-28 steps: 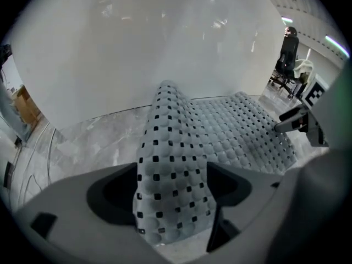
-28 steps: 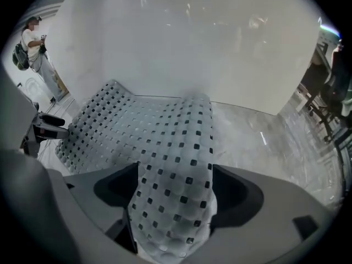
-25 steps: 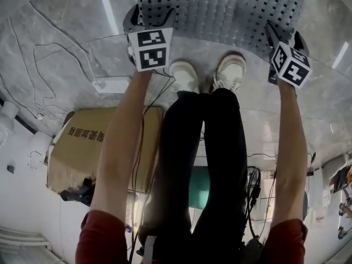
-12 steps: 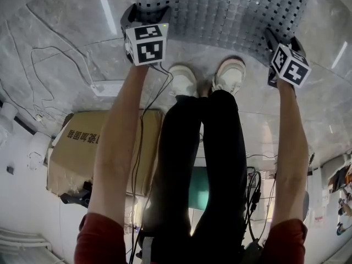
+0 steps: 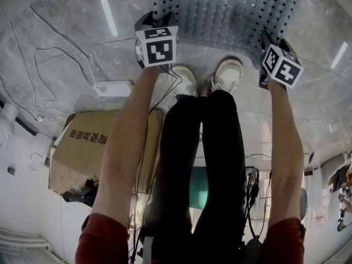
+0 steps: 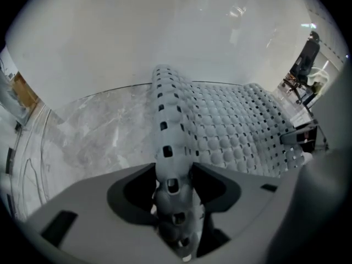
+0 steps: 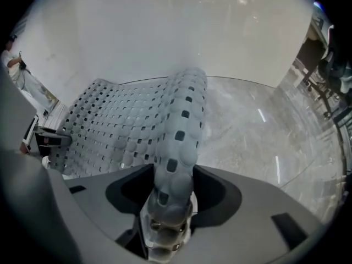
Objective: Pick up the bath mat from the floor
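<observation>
The grey bath mat (image 5: 231, 10), rubbery and full of square holes, lies on the marble floor at the top of the head view. My left gripper (image 5: 155, 25) is at its near left corner and my right gripper (image 5: 270, 42) at its near right corner. In the left gripper view a fold of the mat (image 6: 170, 142) runs up between the closing jaws of that gripper (image 6: 173, 188), which pinch it. The right gripper view shows the same: the mat's edge (image 7: 179, 142) is bunched in the gripper (image 7: 170, 194), whose jaws are closing on it.
The person's two white shoes (image 5: 184, 77) (image 5: 229, 73) stand just short of the mat. A white power strip (image 5: 114, 88) with loose cables (image 5: 33, 65) lies at the left. A cardboard box (image 5: 91, 147) sits behind the left arm.
Both marker cubes have drawn inward: the left one moved right, the right one slightly left. The mat's near edge now looks gathered between them.
</observation>
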Available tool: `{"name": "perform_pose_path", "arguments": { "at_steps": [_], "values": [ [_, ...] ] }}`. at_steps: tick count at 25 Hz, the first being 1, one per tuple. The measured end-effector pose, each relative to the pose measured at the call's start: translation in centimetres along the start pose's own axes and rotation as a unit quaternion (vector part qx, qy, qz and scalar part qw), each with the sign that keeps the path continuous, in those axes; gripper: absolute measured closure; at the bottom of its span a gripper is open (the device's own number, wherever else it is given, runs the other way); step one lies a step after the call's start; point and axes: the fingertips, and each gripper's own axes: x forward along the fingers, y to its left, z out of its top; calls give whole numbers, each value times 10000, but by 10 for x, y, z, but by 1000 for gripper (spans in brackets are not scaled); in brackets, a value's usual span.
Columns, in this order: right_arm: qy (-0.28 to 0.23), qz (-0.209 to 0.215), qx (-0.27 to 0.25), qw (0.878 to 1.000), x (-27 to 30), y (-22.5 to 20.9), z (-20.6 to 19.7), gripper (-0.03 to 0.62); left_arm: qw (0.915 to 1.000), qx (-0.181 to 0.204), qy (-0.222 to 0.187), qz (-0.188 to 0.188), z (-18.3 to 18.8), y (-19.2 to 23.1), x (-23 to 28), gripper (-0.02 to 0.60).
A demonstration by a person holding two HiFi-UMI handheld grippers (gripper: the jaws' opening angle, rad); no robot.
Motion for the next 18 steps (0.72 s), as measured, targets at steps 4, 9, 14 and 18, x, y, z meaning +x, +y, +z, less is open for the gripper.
{"name": "perform_pose_path", "arguments": {
  "at_steps": [4,9,14,18],
  "values": [
    [50,103,16,9999,-10,10,4,411,9996,-181,156,-181,-2,-13,-10,388],
    [107,136,38,9998,-26,22,12,476,9979,-446,346,-313,-6,-28,-23,402],
    [123,271,-199,9994,-44,42,21,520,9955,-697,516,-384,-7,-45,-40,428],
    [217,305,-264,9990,-58,48,19,525,9924,-868,671,-558,-9,-60,-58,443]
  ]
}}
